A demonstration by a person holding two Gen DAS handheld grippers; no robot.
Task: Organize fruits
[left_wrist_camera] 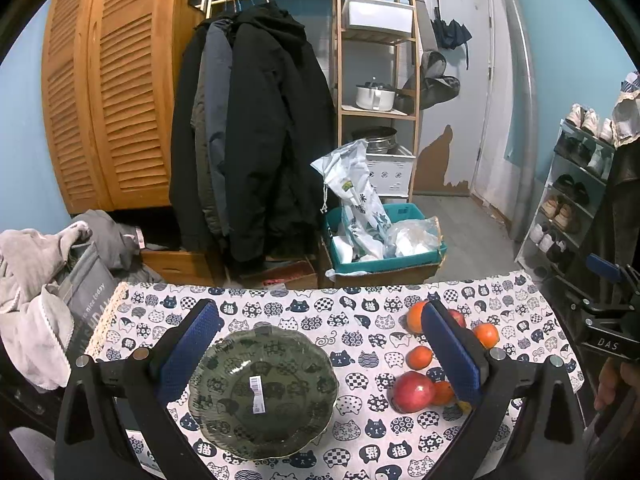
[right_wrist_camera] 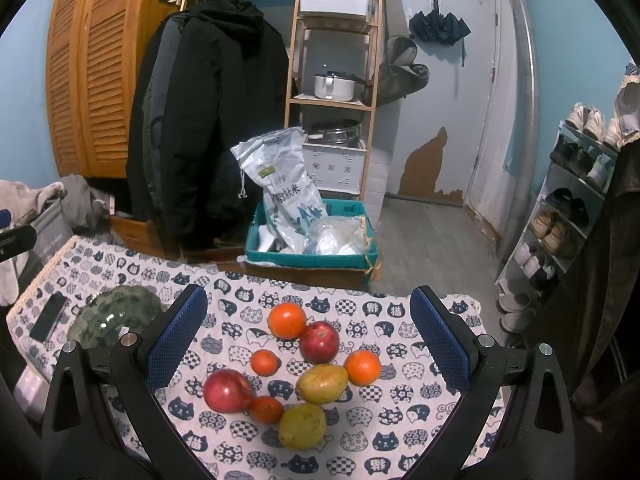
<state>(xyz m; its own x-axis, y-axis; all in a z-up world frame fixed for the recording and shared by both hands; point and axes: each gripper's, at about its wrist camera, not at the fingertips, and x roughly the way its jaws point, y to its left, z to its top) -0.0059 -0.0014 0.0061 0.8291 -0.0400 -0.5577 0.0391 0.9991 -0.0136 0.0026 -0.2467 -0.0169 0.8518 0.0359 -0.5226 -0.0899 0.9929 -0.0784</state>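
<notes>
With the plate (left_wrist_camera: 264, 394) bare and fruit (right_wrist_camera: 318, 342) untouched, both grippers, left gripper (left_wrist_camera: 320, 354) and right gripper (right_wrist_camera: 308, 344), hover wide open and empty, so picking a first piece likely comes next.

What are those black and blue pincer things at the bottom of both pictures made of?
Each is a hand-held gripper. The left gripper and right gripper look alike: two black, curved arms spreading like a fork, each ending in a flat finger faced with a blue, dimpled pad. Round silver bolt heads sit on the joints. The left view also catches the other tool's black frame, lettered "DAS".
</notes>
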